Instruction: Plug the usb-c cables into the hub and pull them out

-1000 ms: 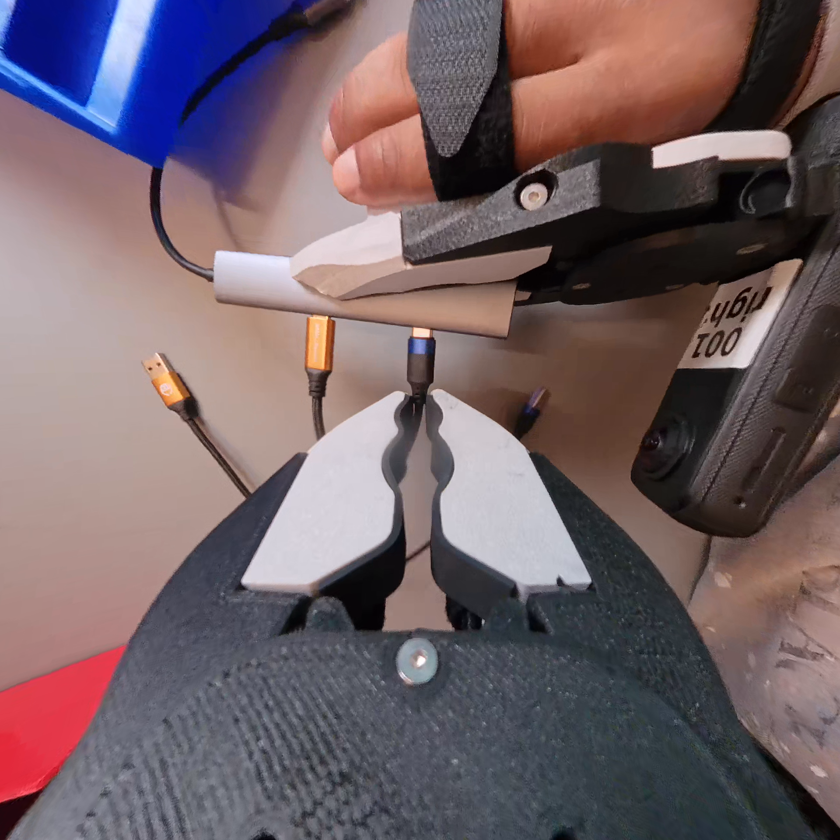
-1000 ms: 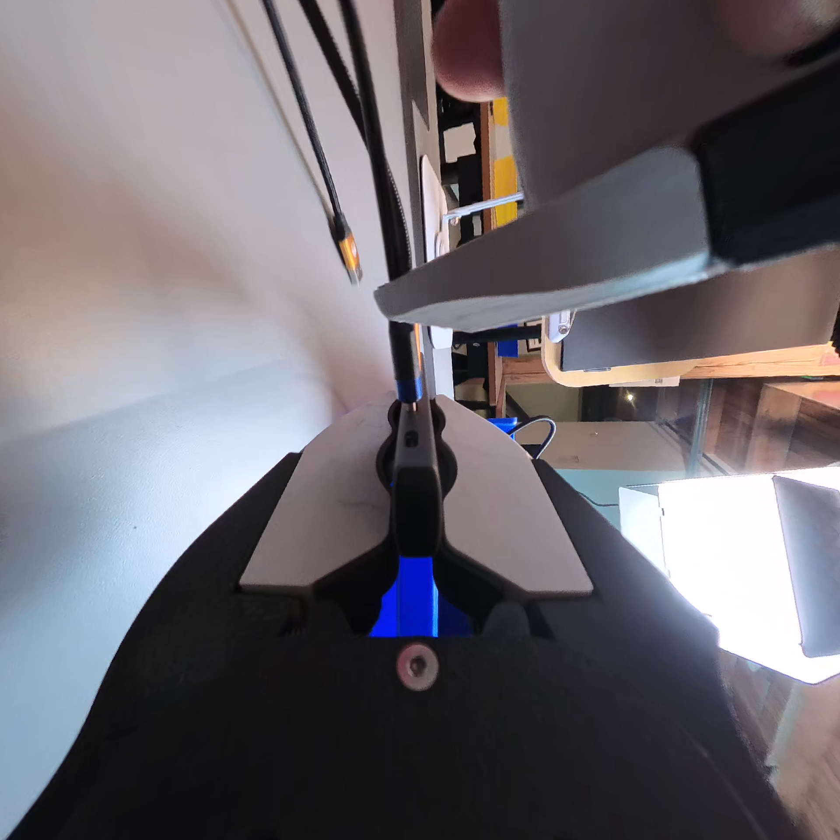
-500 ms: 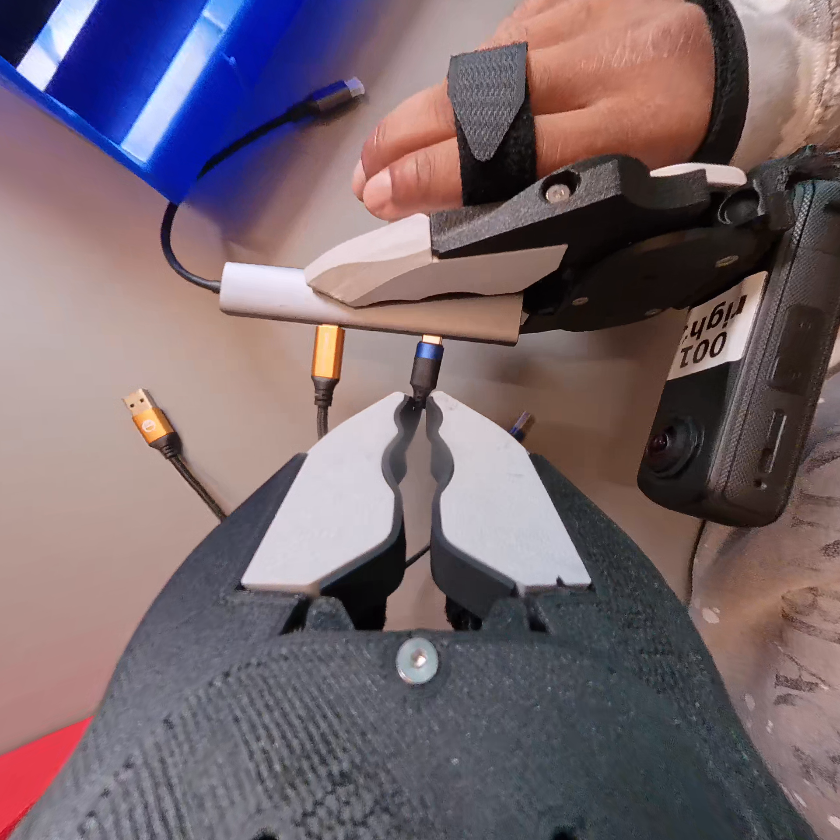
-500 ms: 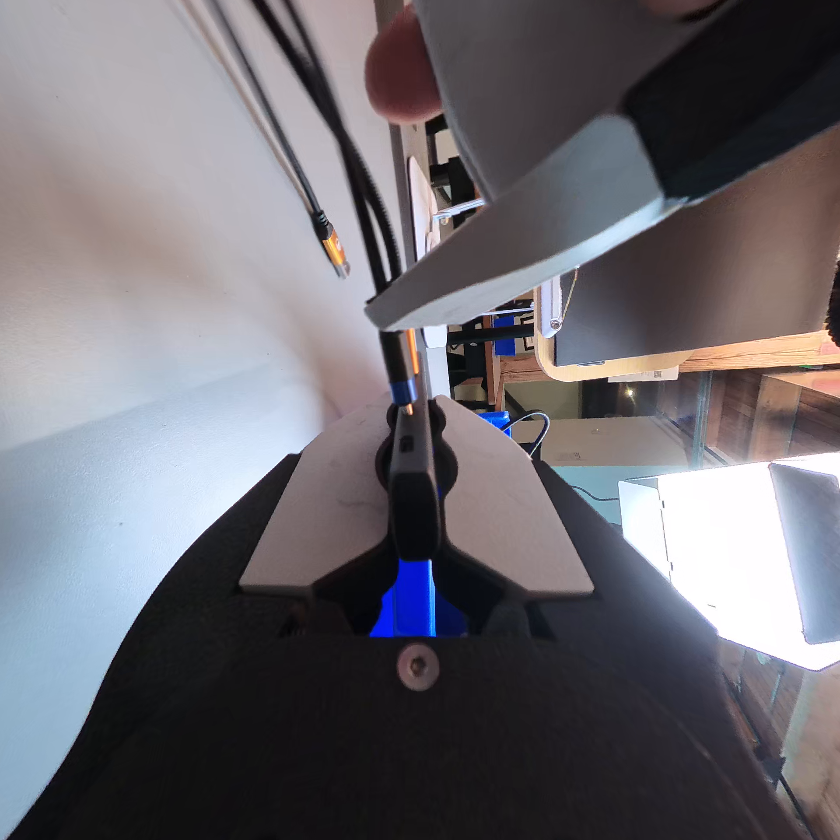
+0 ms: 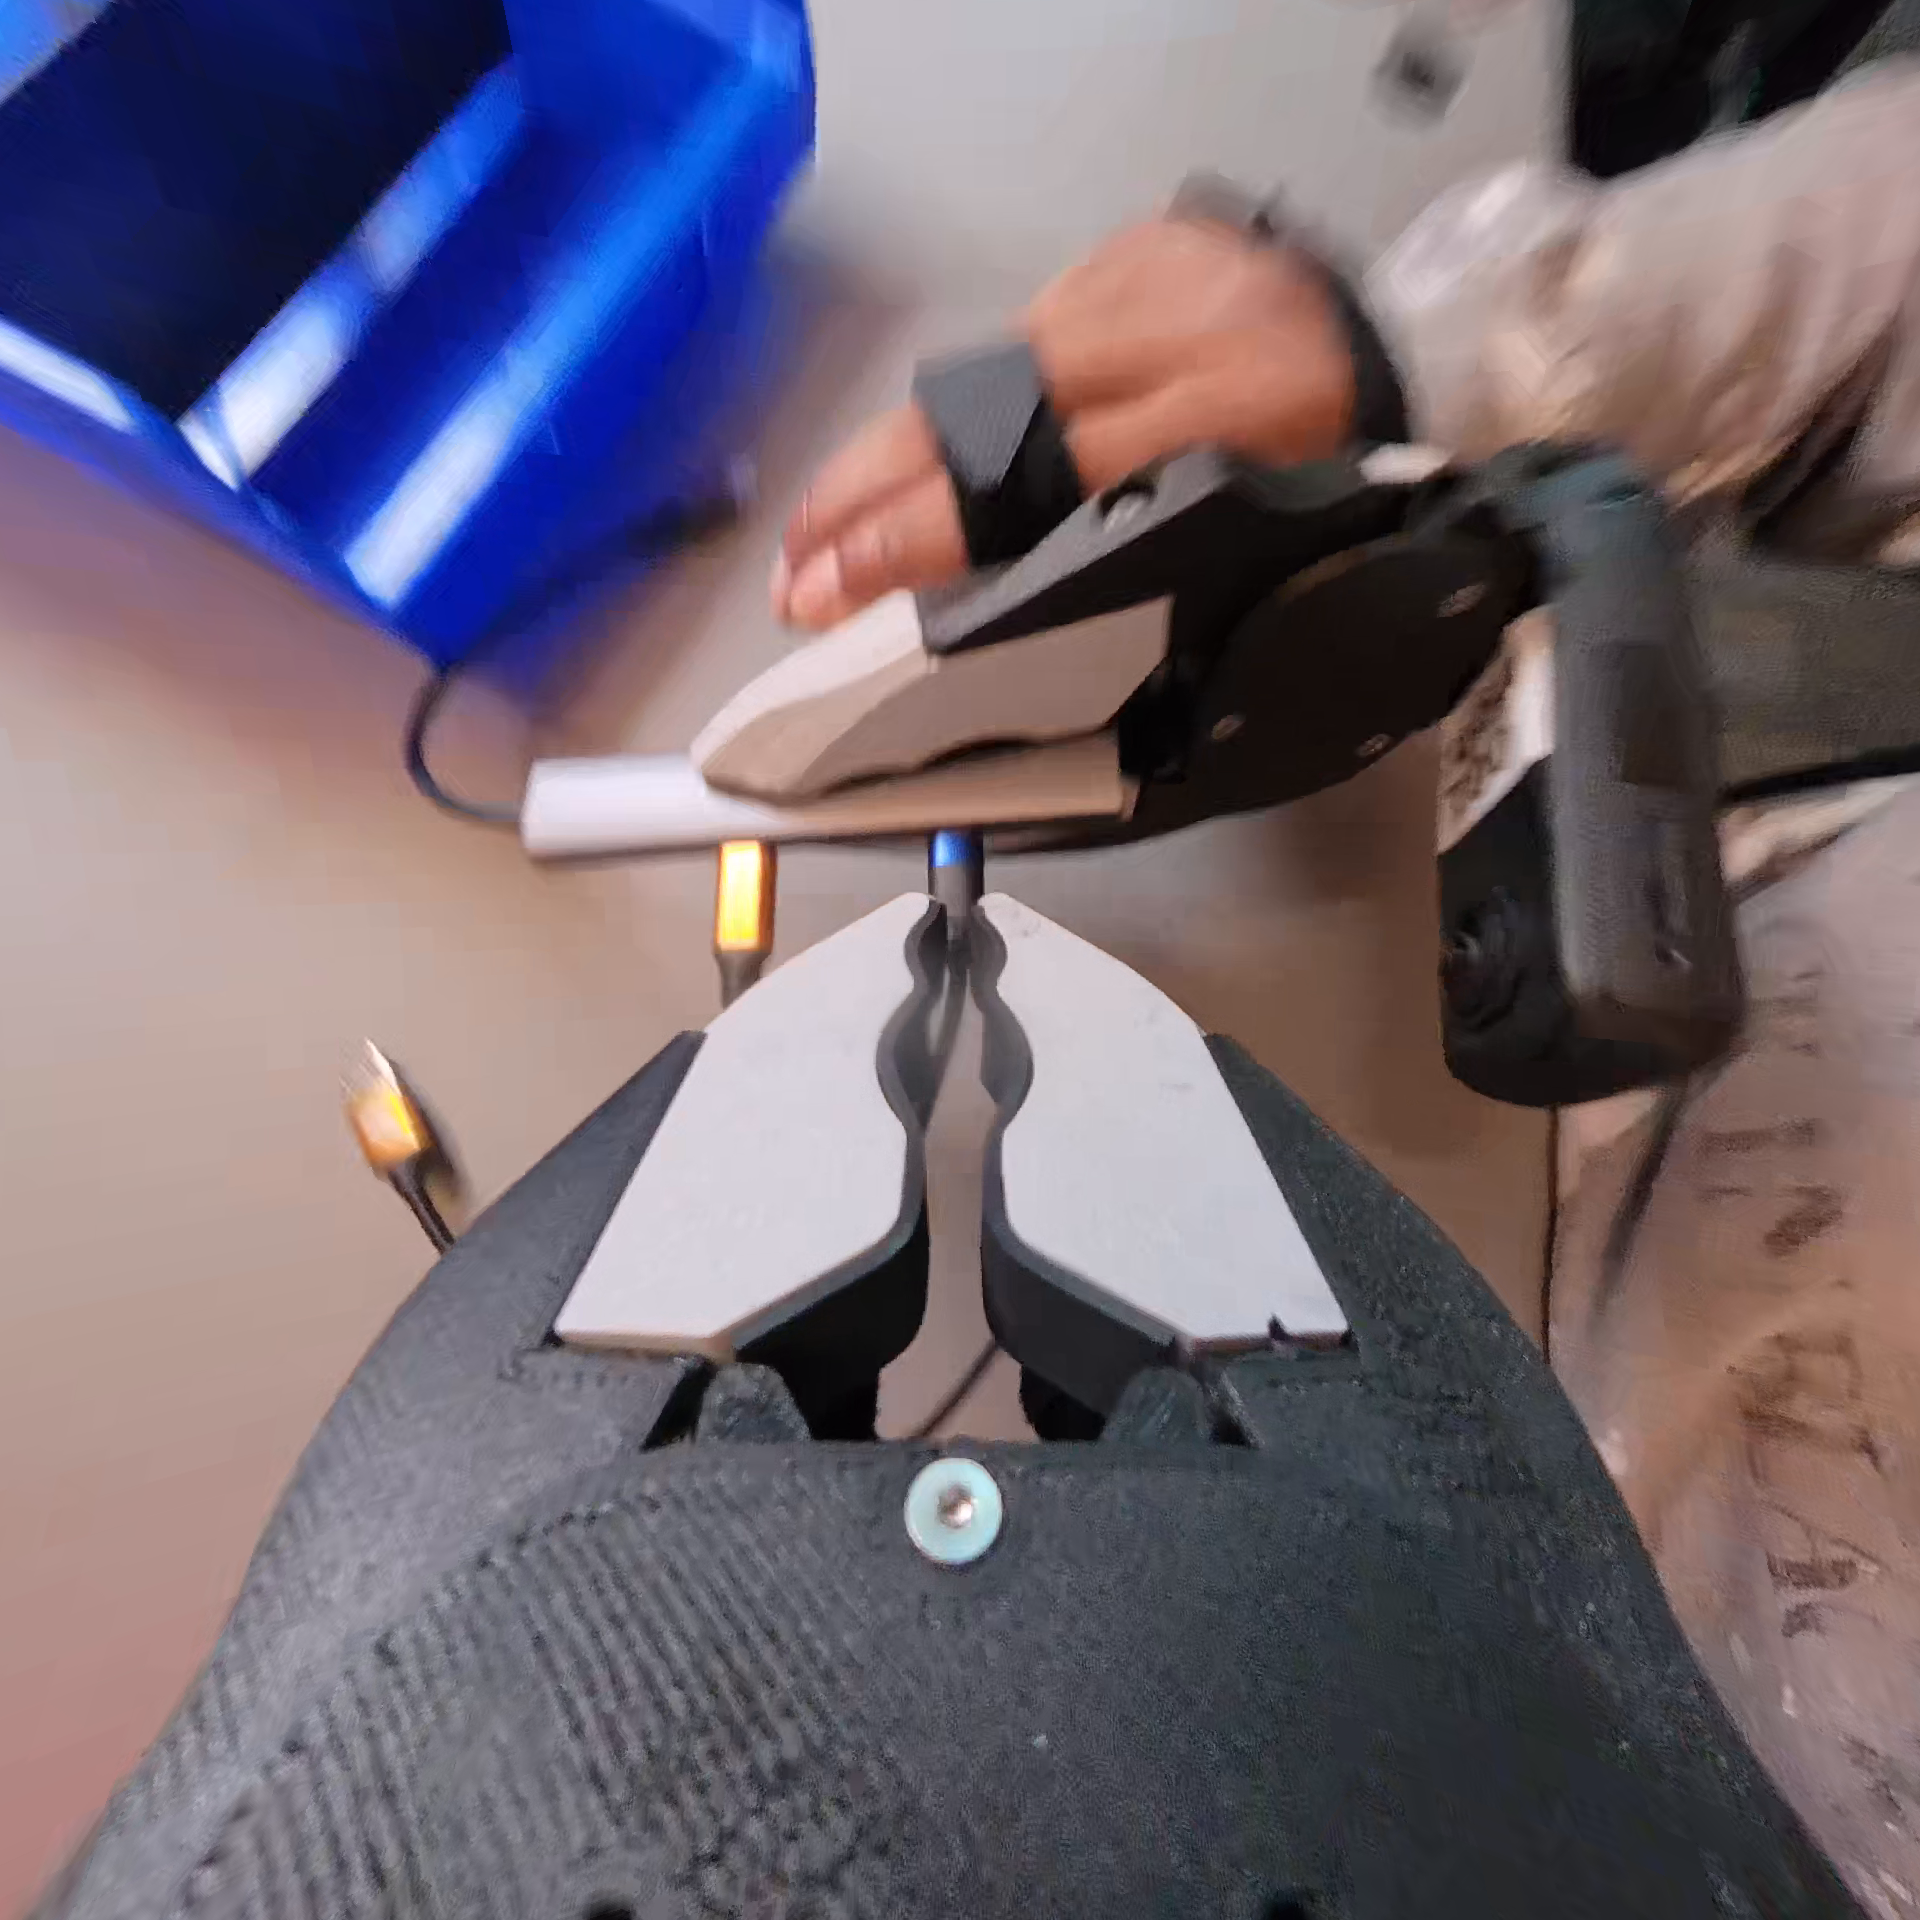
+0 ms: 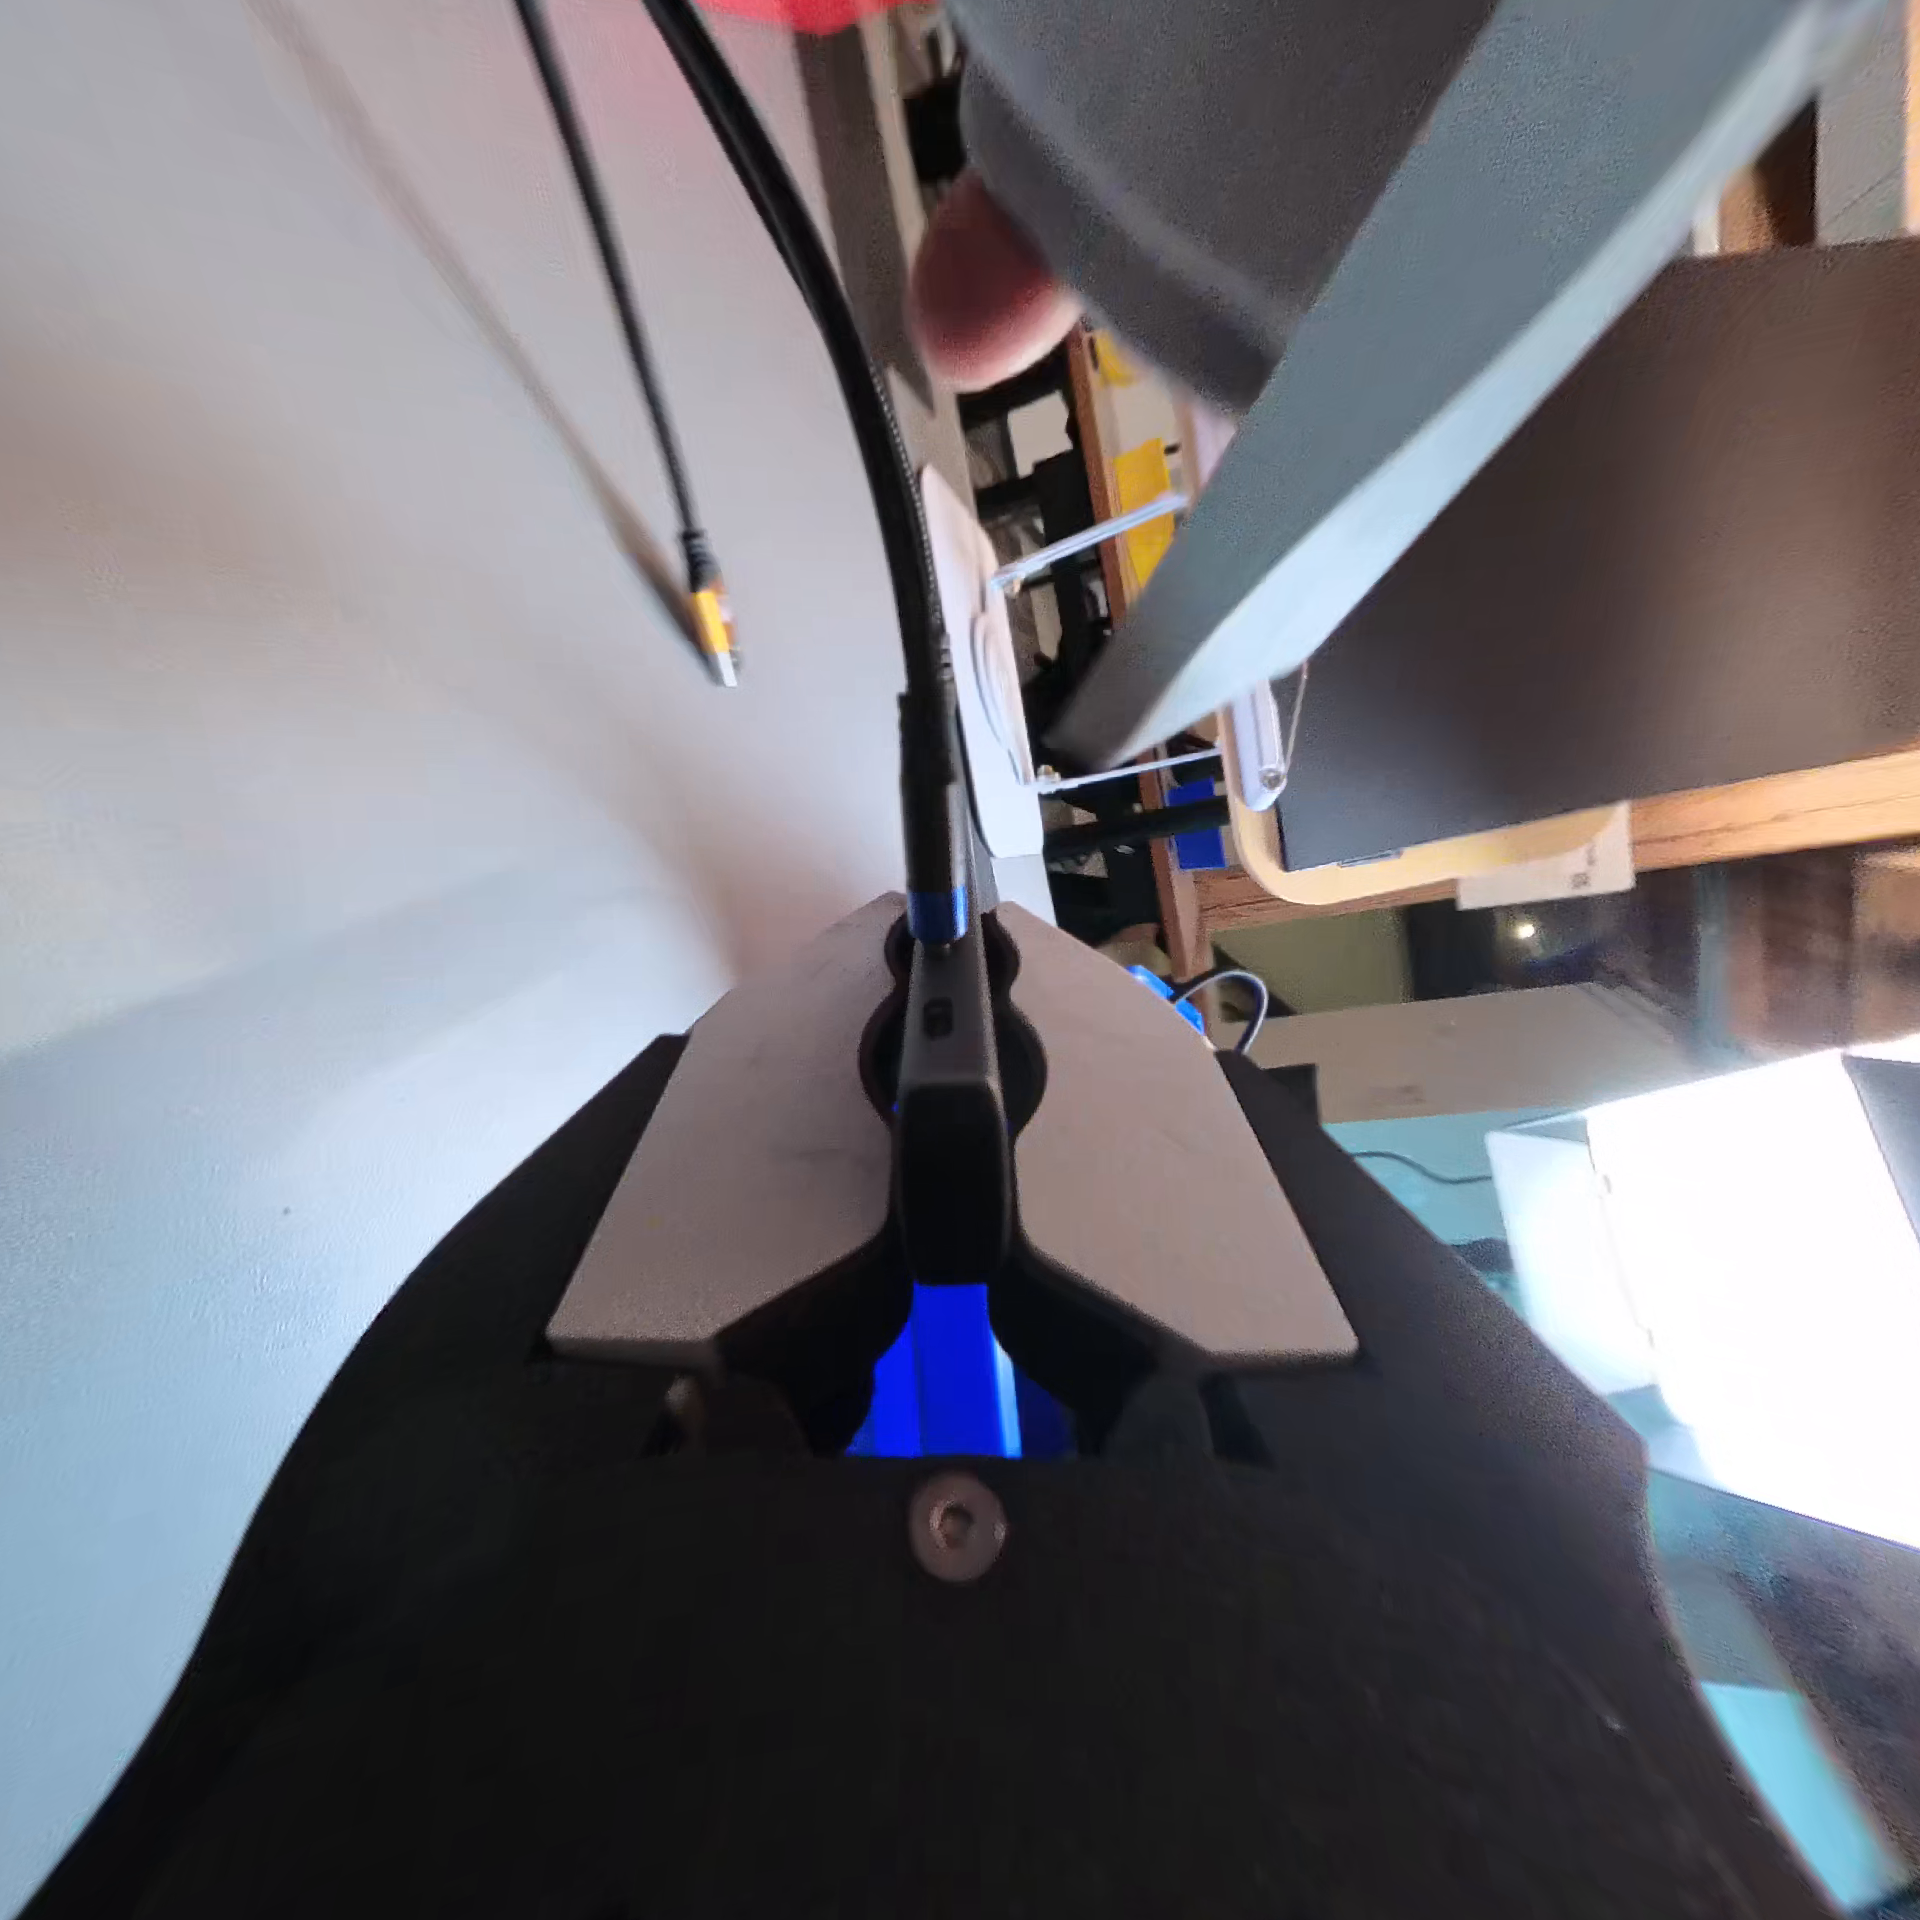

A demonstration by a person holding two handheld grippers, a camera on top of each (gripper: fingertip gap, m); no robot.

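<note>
Left gripper (image 5: 954,914) closed narrow on the blue-collared cable (image 5: 953,854), pinched right at the tips of the grey fingers (image 5: 790,1101), cord running back through the wavy gap between them. Plug end of that cable meeting the near edge of the hub (image 5: 623,808), metal tip hidden at the port. Hub a slim pale bar, clamped flat along its length by the right gripper (image 6: 951,925), fingers pressed on its top and bottom faces; seen end-on in the right wrist view as a dark slab (image 6: 951,1132) wedged between the two grey pads. Orange-collared cable (image 5: 744,896) seated in the hub just left of the blue one. Second orange plug (image 5: 382,1127) lying loose on the tabletop (image 5: 208,831), well apart from the hub, to the left. Hub's own thin black lead (image 5: 421,764) curling off its left end toward the blue bin (image 5: 582,343). Bin standing at the far left of the tabletop, its contents not discernible through the blur. Person's hand (image 5: 1091,416) strapped onto the right gripper.
</note>
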